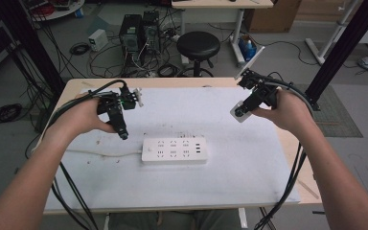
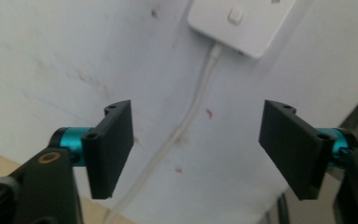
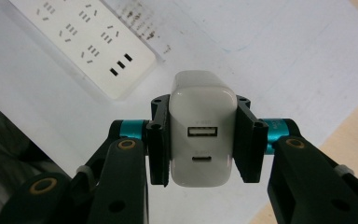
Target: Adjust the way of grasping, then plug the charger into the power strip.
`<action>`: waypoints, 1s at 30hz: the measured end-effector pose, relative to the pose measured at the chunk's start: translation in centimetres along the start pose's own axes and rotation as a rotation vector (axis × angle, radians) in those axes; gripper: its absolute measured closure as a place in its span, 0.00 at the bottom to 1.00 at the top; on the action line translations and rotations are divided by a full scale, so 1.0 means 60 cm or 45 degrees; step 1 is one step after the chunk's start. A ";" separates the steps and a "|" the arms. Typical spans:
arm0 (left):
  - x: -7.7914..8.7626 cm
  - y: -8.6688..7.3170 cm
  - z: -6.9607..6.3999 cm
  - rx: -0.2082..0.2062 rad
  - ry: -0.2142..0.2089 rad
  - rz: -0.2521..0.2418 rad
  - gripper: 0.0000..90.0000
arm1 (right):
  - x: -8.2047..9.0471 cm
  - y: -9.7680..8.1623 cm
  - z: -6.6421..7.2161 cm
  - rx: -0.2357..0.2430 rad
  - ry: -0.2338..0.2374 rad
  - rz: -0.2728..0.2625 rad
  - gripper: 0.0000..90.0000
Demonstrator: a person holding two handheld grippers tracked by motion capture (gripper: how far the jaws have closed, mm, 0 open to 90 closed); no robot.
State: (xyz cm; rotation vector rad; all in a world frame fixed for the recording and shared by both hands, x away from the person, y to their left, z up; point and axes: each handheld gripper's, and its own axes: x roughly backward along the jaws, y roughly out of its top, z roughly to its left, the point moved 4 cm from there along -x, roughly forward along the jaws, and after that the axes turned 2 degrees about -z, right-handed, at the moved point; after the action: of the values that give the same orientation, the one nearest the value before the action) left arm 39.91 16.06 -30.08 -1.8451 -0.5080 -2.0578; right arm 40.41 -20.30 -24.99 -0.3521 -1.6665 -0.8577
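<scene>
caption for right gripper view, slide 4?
Right gripper clamps a white USB charger above the white power strip.

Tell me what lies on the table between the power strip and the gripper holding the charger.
Nothing: in the high view, only bare white table mat separates the power strip from the right gripper, which holds the white charger above it.

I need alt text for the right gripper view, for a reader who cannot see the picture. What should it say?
The right gripper holds a white USB charger between its two black jaws, with its two ports facing the camera. Below it lies a white table, and a white power strip sits at the upper left.
</scene>
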 end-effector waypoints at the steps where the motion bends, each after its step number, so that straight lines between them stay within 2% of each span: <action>1: 0.000 0.000 0.000 0.000 0.000 0.000 0.28 | 0.000 0.000 0.000 0.000 0.000 0.000 0.69; 3: 0.000 -0.014 0.007 0.031 0.012 -0.002 0.28 | -0.001 0.002 0.001 0.056 -0.013 0.023 0.69; 4: 0.000 -0.014 0.007 0.031 0.012 -0.002 0.28 | -0.001 0.002 0.001 0.056 -0.013 0.023 0.69; 5: 0.003 -0.019 0.007 0.038 0.011 -0.033 0.27 | -0.001 0.005 0.005 0.063 -0.015 0.030 0.69; 7: 0.005 -0.021 0.006 0.034 0.009 -0.042 0.27 | -0.002 0.006 0.006 0.075 -0.013 0.028 0.69; 9: 0.009 -0.024 0.004 0.028 0.014 -0.067 0.27 | -0.009 0.013 0.014 0.126 -0.006 0.033 0.69; 11: 0.014 -0.026 0.005 0.028 0.022 -0.096 0.27 | -0.012 0.016 0.016 0.140 -0.011 0.035 0.69; 12: 0.018 -0.030 0.007 0.037 0.022 -0.121 0.27 | -0.020 0.023 0.022 0.182 -0.001 0.039 0.69; 14: 0.019 -0.033 0.008 0.048 0.025 -0.133 0.25 | -0.024 0.027 0.026 0.188 -0.001 0.041 0.69; 15: 0.019 -0.036 0.008 0.053 0.026 -0.137 0.25 | -0.035 0.036 0.035 0.241 0.011 0.050 0.69; 17: 0.017 -0.043 0.008 0.050 0.032 -0.133 0.25 | -0.041 0.041 0.042 0.257 0.012 0.060 0.69; 19: 0.014 -0.053 0.005 0.065 0.031 -0.139 0.25 | -0.065 0.058 0.063 0.361 0.036 0.060 0.69; 21: 0.010 -0.063 0.003 0.066 0.020 -0.146 0.25 | -0.073 0.064 0.071 0.382 0.045 0.068 0.69; 22: 0.007 -0.068 0.001 0.071 0.017 -0.147 0.25 | -0.081 0.069 0.078 0.413 0.052 0.075 0.69; 23: 0.005 -0.075 0.001 0.078 0.020 -0.144 0.25 | -0.104 0.082 0.097 0.469 0.070 0.089 0.69; 24: 0.000 -0.084 0.000 0.103 0.023 -0.162 0.25 | -0.113 0.086 0.103 0.493 0.080 0.095 0.69; 25: 0.000 -0.084 0.000 0.103 0.023 -0.162 0.25 | -0.113 0.086 0.103 0.493 0.080 0.095 0.69; 26: -0.001 -0.089 0.001 0.096 0.022 -0.156 0.25 | -0.137 0.094 0.121 0.557 0.090 0.114 0.69; 27: -0.006 -0.097 0.001 0.112 0.026 -0.155 0.25 | -0.149 0.098 0.129 0.586 0.103 0.119 0.69; 28: -0.006 -0.097 0.001 0.112 0.026 -0.155 0.25 | -0.149 0.098 0.129 0.586 0.103 0.119 0.69; 29: -0.009 -0.101 0.000 0.118 0.028 -0.149 0.25 | -0.168 0.102 0.143 0.617 0.099 0.150 0.69; 30: -0.011 -0.103 0.000 0.118 0.028 -0.147 0.25 | -0.168 0.102 0.143 0.617 0.099 0.150 0.69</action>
State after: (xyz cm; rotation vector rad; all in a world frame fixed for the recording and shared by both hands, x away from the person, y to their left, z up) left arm 37.06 21.53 -31.02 -1.7761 -0.7070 -2.0882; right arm 41.07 -8.01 -32.84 -0.0785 -1.6998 -0.3562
